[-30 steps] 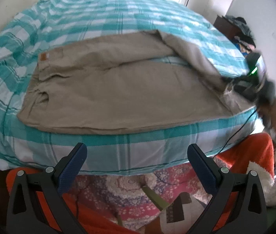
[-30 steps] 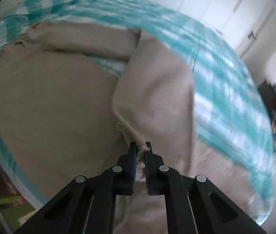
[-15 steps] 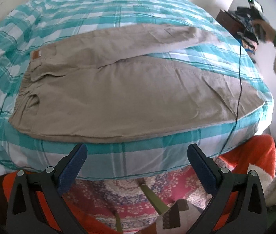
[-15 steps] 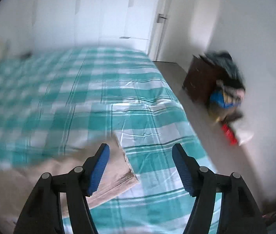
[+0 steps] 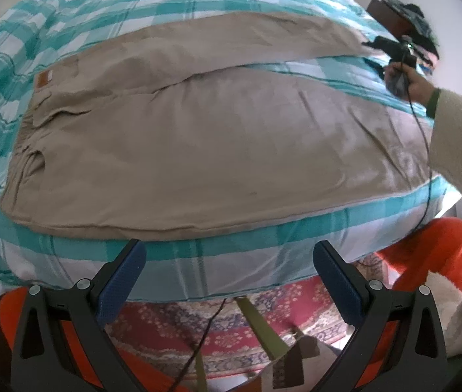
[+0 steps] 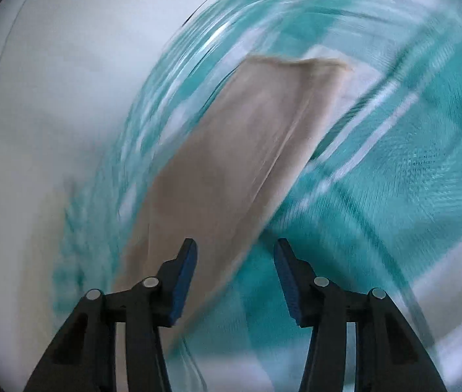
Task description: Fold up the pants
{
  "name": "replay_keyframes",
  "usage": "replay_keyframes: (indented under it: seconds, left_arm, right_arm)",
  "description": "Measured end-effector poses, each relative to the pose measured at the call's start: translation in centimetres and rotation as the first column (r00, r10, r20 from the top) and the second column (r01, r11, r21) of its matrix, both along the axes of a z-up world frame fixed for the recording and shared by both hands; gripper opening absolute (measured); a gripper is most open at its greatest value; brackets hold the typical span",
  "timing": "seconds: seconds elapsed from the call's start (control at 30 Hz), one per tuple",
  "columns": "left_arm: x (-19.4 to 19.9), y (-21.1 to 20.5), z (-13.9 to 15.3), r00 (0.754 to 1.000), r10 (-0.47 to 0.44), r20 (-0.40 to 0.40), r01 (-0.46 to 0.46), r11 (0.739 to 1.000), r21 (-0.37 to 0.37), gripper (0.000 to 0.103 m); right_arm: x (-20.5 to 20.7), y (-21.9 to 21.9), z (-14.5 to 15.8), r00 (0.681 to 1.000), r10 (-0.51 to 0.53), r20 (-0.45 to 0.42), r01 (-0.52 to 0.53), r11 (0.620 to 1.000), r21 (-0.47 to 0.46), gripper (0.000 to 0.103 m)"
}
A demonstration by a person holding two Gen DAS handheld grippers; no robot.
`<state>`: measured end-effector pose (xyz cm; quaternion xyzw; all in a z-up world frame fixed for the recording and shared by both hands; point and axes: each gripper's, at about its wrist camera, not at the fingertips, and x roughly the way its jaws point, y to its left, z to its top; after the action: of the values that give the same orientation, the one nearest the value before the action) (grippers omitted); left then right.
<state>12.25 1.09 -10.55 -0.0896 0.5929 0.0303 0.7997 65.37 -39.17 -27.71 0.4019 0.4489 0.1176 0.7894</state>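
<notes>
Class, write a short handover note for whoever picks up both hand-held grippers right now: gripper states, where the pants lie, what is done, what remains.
Left hand-held gripper: open, empty, over the bed's near edge.
Right hand-held gripper: open, jaws just narrowing, nothing clamped, at the far leg's hem.
Pants: spread flat on the checked bed, legs apart, waistband at left.
Done: laid out. Left: every fold.

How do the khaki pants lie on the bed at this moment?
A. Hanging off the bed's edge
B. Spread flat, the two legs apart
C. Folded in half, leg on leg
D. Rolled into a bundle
B: the pants lie flat on the checked bedsheet, with sheet showing between the two legs.
</notes>
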Motion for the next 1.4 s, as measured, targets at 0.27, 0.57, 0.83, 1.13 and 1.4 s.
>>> replay_keyframes:
  seconds: [0.27, 0.57, 0.83, 1.13, 1.4]
  left_arm:
    - [11.2, 3.8, 1.8, 0.984, -0.012, 0.177, 0.021, 0.998, -0.051, 0.102]
    - [29.3, 6.1, -10.7, 0.994, -0.071, 0.086, 0.042, 0.953, 0.299, 0.101]
    - [24.2, 7.7, -7.6, 0.989, -0.14, 0.053, 0.113, 0.931, 0.346, 0.101]
    - [28.2, 3.1, -3.2, 0.98, -0.123, 0.156, 0.067, 0.944, 0.323, 0.101]
    - [32.0, 0.5, -9.9, 1.0, -0.023, 0.002, 0.021, 0.942, 0.334, 0.101]
  right_arm:
    - [0.0, -1.5, 2.5, 0.991, 0.126, -0.052, -0.136, 0.912, -0.387, 0.035]
    - [-19.9, -6.1, 12.7, 0.946, 0.117, 0.303, 0.026, 0.902, -0.431, 0.103]
    - [-27.0, -4.4, 10.2, 0.96, 0.096, 0.264, 0.084, 0.797, -0.598, 0.103]
    - [-27.6, 11.3, 12.9, 0.936, 0.058, 0.346, 0.055, 0.95, -0.307, 0.103]
    - [-35.4, 22.6, 9.5, 0.758, 0.527, 0.384, -0.265, 0.786, -0.558, 0.103]
